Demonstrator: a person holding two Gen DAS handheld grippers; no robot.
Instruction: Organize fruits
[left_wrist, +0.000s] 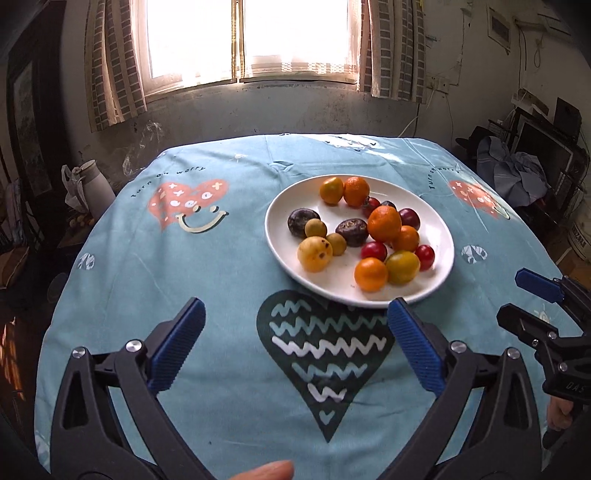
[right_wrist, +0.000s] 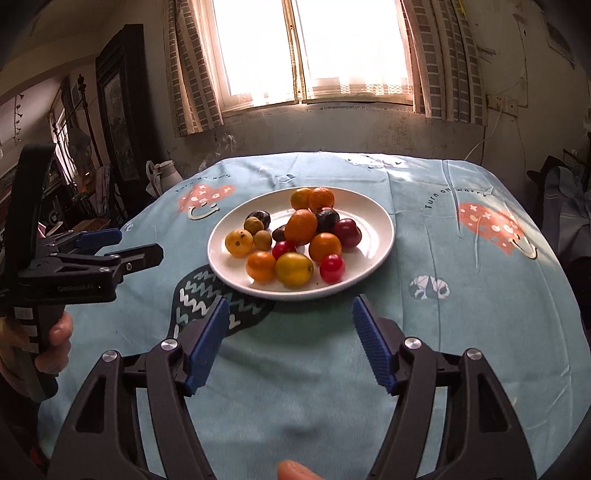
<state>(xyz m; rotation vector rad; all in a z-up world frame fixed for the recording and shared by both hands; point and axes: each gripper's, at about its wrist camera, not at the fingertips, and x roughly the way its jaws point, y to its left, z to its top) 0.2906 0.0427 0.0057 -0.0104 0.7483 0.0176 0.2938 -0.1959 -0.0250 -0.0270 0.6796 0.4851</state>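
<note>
A white plate (left_wrist: 436, 221) (right_wrist: 373, 221) sits on the blue tablecloth with a heap of small fruit on it. Among them are an orange mandarin (left_wrist: 384, 223) (right_wrist: 301, 230), a spotted yellow fruit (left_wrist: 314, 254) (right_wrist: 239, 242), a red cherry tomato (left_wrist: 424, 257) (right_wrist: 332, 268) and a dark purple fruit (left_wrist: 303, 220) (right_wrist: 327, 220). My left gripper (left_wrist: 295, 310) (right_wrist: 138, 243) hovers open just short of the plate's near-left rim, nothing between its blue pads. My right gripper (right_wrist: 291, 304) (left_wrist: 513, 295) is open too, in front of the plate's near edge, also holding nothing.
The table (left_wrist: 184, 258) is draped in a blue cloth printed with hearts. A white jug (left_wrist: 94, 181) stands off its far left corner. A window with checked curtains (left_wrist: 395, 48) is behind. Cluttered shelves (left_wrist: 535, 147) fill the right side.
</note>
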